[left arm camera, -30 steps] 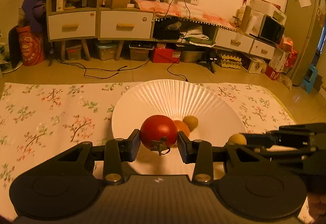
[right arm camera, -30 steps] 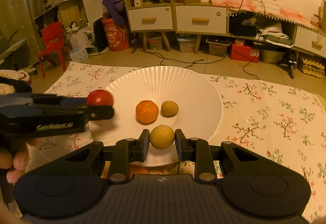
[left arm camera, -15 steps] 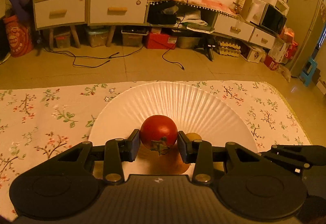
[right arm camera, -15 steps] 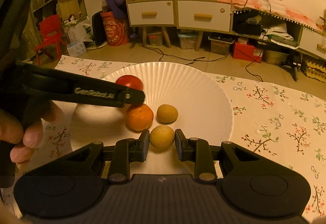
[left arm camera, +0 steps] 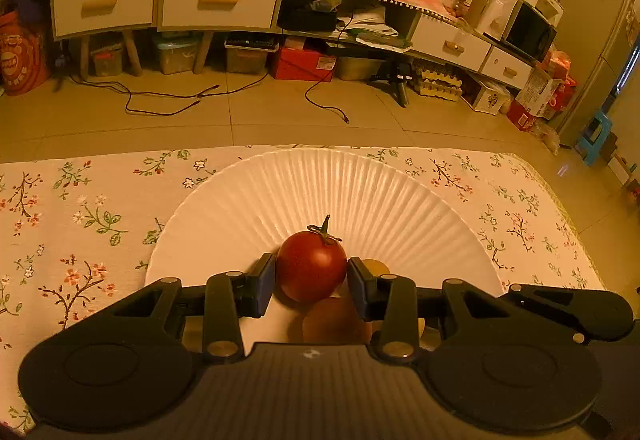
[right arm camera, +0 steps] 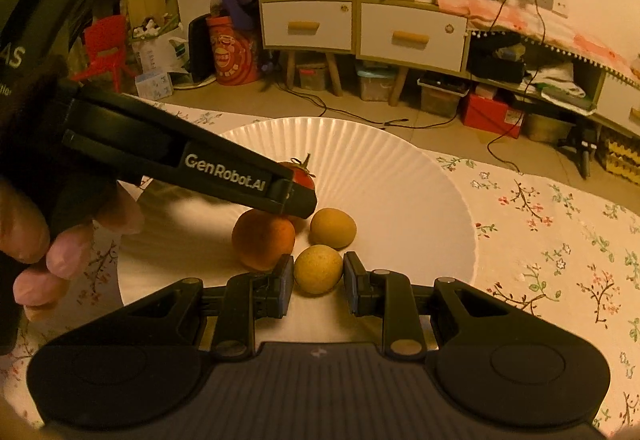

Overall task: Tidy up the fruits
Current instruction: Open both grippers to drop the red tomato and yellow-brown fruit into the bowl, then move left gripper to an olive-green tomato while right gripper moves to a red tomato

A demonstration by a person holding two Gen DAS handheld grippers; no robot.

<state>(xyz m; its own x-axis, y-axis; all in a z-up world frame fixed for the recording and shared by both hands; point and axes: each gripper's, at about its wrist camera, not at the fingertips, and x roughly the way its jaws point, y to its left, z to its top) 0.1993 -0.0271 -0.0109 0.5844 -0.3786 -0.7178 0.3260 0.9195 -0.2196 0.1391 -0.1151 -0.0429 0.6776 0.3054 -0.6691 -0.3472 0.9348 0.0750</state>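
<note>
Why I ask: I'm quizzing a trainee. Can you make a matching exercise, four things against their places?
1. tomato
2. orange
3. paper plate
4. nearer tan fruit

A. gripped in the right tongs
B. lying free on the plate
C. gripped in the left tongs
D. resting on the floral cloth

Pairs: 1-C, 2-B, 3-D, 4-A.

Both wrist cameras sit close above the worktop, looking down and forward over their tongs, and share the white plate [left arm camera: 400, 200] [right arm camera: 400, 168] at centre and cabinets along the top.
</note>
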